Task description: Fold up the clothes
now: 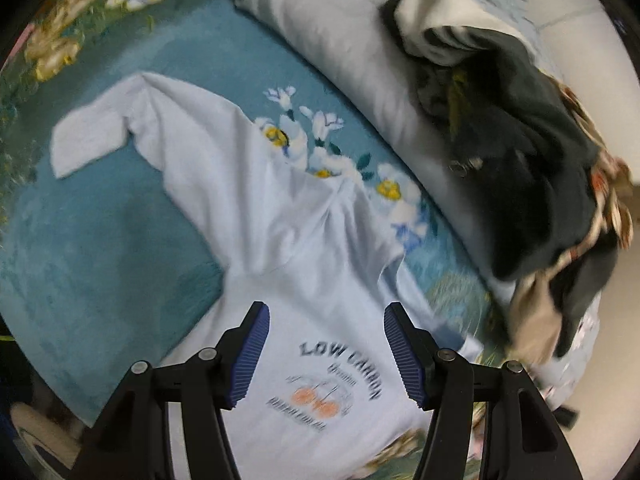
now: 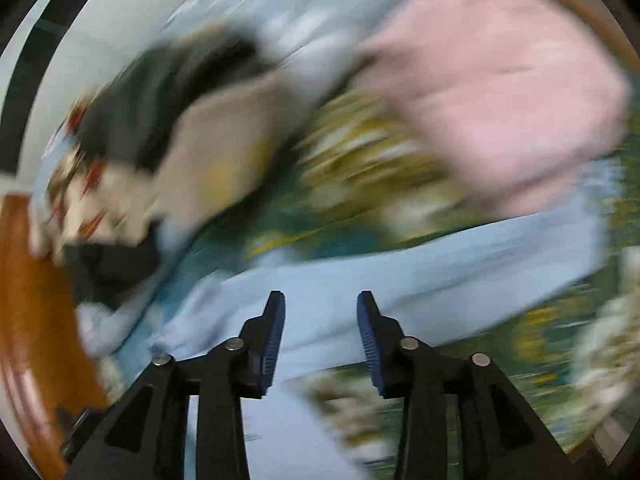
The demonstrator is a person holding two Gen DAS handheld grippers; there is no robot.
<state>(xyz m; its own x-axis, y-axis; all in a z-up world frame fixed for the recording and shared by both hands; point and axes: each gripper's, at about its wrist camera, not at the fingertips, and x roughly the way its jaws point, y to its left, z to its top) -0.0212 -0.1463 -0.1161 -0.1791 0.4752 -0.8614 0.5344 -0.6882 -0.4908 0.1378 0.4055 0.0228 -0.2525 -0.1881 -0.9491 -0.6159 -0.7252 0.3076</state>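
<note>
- While it hangs over the printed chest of the pale blue T-shirt point(image 1: 256, 216), the left hand-held gripper point(image 1: 324, 354) is released, nothing between its pads.
- The shirt lies spread on a teal flowered blanket point(image 1: 120, 240).
- The right hand-held gripper point(image 2: 322, 336) is released above blurred blue cloth.
- A dark clothes pile point(image 1: 532, 184) sits far right.

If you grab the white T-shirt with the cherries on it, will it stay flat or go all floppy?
Probably floppy: the T-shirt already lies creased and bunched on the blanket. It looks thin, so likely light. One pinch would probably lift only part; the rest should droop and drag.
</note>
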